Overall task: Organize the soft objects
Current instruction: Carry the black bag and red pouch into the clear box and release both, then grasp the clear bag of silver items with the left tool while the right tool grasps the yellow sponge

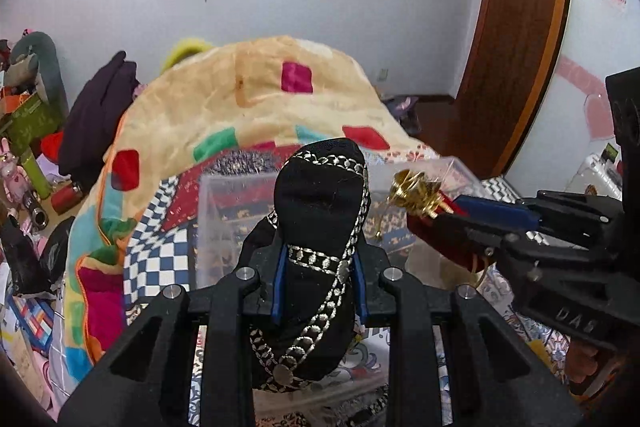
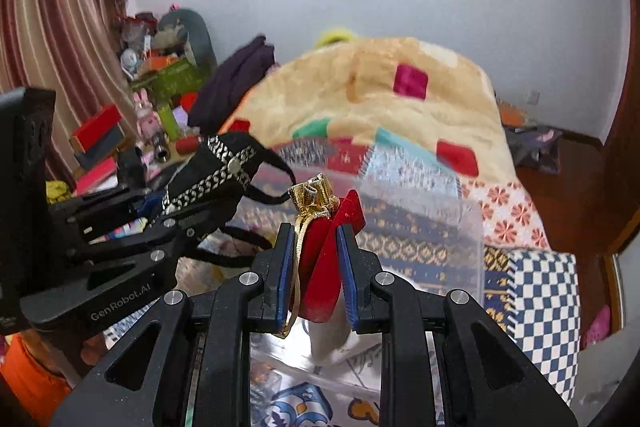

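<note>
My left gripper (image 1: 320, 279) is shut on a black cloth pouch (image 1: 320, 211) with silver trim, held upright above a clear plastic box (image 1: 236, 211). It also shows at the left of the right wrist view (image 2: 216, 167). My right gripper (image 2: 316, 271) is shut on a red velvet pouch (image 2: 324, 259) with gold cord and a gold ornament (image 2: 314, 197) on top. It holds the pouch over the same clear box (image 2: 440, 223). In the left wrist view the right gripper (image 1: 452, 211) reaches in from the right with the red pouch (image 1: 424, 223).
A beige blanket (image 1: 240, 99) with coloured squares is heaped on the bed behind the box. A checkered cloth (image 2: 544, 299) lies to the right. Cluttered toys and boxes (image 2: 160, 83) stand at the left by a curtain. A wooden door (image 1: 516, 27) is at the right.
</note>
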The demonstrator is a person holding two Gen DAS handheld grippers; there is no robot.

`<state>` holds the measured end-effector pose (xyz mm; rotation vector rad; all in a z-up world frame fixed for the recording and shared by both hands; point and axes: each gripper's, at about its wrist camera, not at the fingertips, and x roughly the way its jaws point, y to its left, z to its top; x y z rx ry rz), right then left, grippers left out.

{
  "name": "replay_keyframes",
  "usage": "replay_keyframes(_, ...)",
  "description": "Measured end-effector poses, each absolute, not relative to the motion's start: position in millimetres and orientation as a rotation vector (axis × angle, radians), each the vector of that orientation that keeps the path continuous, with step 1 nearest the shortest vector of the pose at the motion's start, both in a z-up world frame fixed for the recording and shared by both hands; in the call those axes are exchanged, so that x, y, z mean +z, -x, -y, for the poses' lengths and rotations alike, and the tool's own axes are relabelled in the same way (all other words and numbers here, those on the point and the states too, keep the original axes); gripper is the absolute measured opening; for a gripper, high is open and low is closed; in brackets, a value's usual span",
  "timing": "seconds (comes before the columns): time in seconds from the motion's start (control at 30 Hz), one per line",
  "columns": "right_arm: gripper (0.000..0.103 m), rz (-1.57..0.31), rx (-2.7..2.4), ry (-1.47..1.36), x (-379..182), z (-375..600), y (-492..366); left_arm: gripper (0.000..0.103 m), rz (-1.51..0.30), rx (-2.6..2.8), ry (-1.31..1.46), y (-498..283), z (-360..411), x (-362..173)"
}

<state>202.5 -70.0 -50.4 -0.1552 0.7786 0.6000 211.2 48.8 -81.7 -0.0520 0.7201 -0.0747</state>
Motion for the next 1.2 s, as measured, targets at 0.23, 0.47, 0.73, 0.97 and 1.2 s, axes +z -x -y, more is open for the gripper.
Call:
replay_keyframes(0.23, 0.022, -0.858, 0.584, 0.23, -69.9, 59.9, -204.1, 0.028, -0.77, -0.07, 0.008, -216.2, -40.3, -97.2)
replay_keyframes(0.47, 0.032, -0.886, 0.604, 0.23, -66.4, 64.6, -201.0, 0.05, -0.784, -0.082, 0.03, -210.2, -43.6, -96.8)
replay_keyframes(0.73, 0.044, -0.83, 0.619, 0.217, -44.9, 75.9, -184.7, 0.058, -0.731, -0.098, 0.051, -187.0, -47.2, -75.5)
replay_keyframes(0.97, 0.056, -0.722, 0.602, 0.193, -15.4, 97.7, -159.9, 0.076, -0.62, -0.093, 0.045, -149.4, -44.9, -42.7)
replay_keyframes(1.2, 0.081, -0.64, 0.569, 0.156, 2.7, 126.5, -131.6, 0.099, -0.548, -0.092, 0.03, -111.0, -35.4, -25.7)
